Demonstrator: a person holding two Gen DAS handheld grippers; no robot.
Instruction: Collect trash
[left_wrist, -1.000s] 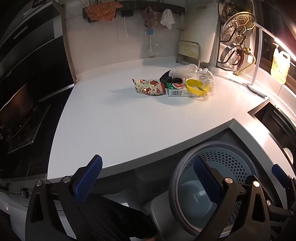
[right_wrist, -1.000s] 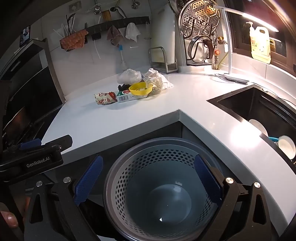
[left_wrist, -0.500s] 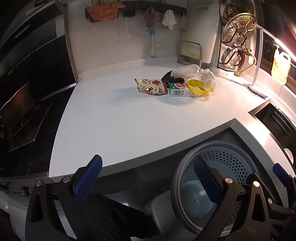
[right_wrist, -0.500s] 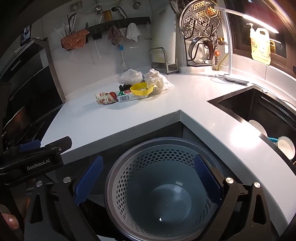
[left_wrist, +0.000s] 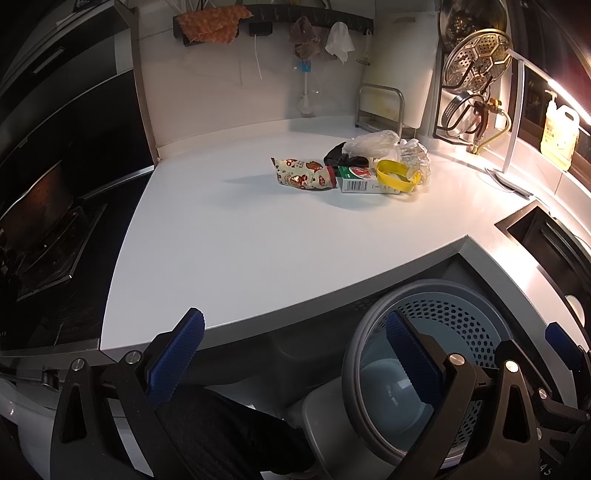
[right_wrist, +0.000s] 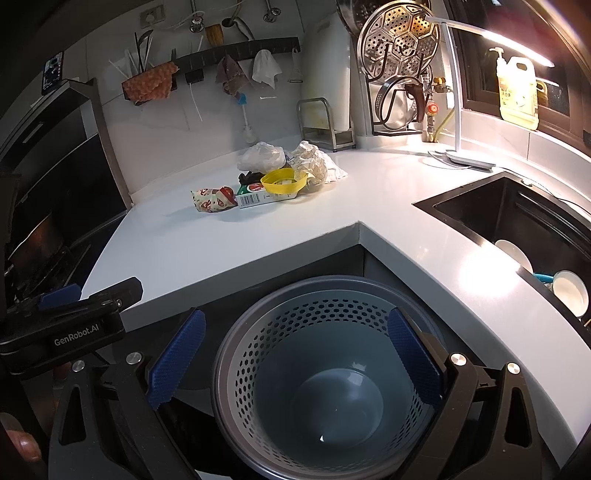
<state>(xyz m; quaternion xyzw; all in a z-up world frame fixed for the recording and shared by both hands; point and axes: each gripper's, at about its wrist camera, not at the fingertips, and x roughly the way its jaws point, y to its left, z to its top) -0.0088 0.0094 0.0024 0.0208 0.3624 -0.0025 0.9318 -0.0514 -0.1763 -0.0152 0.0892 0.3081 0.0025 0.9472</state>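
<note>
A pile of trash lies at the back of the white counter (left_wrist: 240, 240): a patterned snack wrapper (left_wrist: 301, 174), a green and white carton (left_wrist: 356, 180), a yellow plastic ring (left_wrist: 395, 176), a clear plastic bag (left_wrist: 371, 142) and crumpled paper (right_wrist: 314, 162). The same pile shows in the right wrist view, with the wrapper (right_wrist: 212, 195) and yellow ring (right_wrist: 282, 181) in front. A grey perforated bin (right_wrist: 325, 373) stands empty below the counter corner. My left gripper (left_wrist: 293, 358) is open near the counter's front edge. Directly over the bin, my right gripper (right_wrist: 295, 354) is open too.
A black sink (right_wrist: 517, 221) holding dishes is set into the counter on the right. A lamp (right_wrist: 458, 155) and a rack with a steamer tray (right_wrist: 400, 66) stand at the back. A dark stove (left_wrist: 44, 229) lies on the left.
The left gripper has drifted slightly forward and left, so the trash pile sits a little lower in its view. The right gripper has barely moved.
</note>
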